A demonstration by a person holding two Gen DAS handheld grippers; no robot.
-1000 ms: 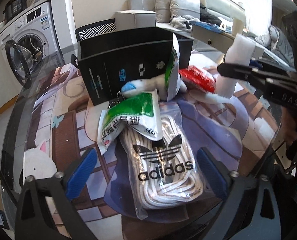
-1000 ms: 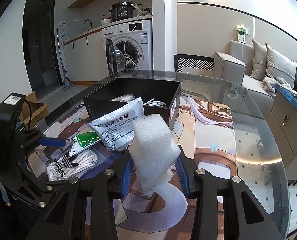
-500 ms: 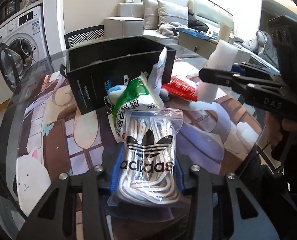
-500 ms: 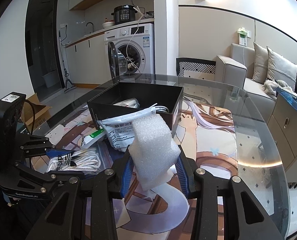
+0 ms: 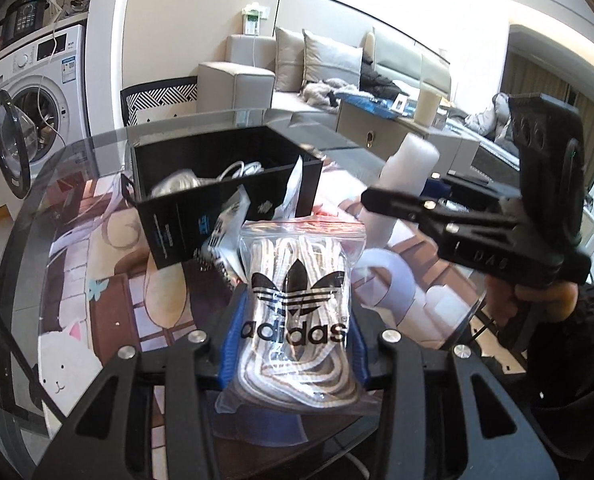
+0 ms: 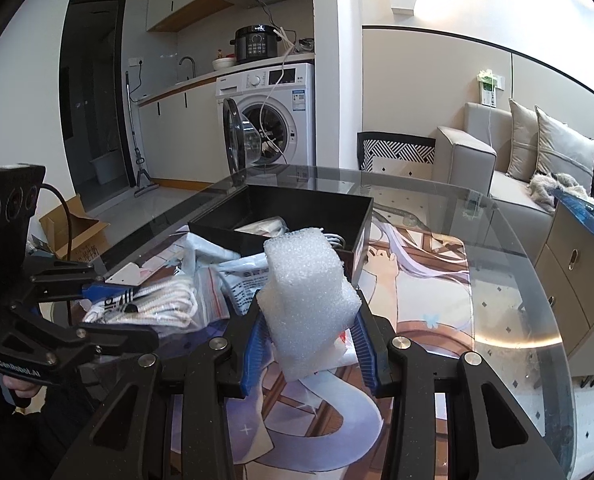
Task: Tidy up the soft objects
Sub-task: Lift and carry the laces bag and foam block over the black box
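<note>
1. Risk: the slick zip bag of laces [image 5: 297, 304], pinched low by the left gripper [image 5: 295, 340], may slide out, since most of the bag stands unsupported above the fingers [image 5: 233, 344].
2. Risk: the foam block [image 6: 309, 304] in the right gripper [image 6: 309, 348] may squash or twist loose; both loads share one path to the black box [image 5: 225, 184] and could collide.
3. Both pairs of fingers are closed on their loads, held above the counter [image 6: 497, 280] just in front of the black box, bag to the left of the foam.
</note>
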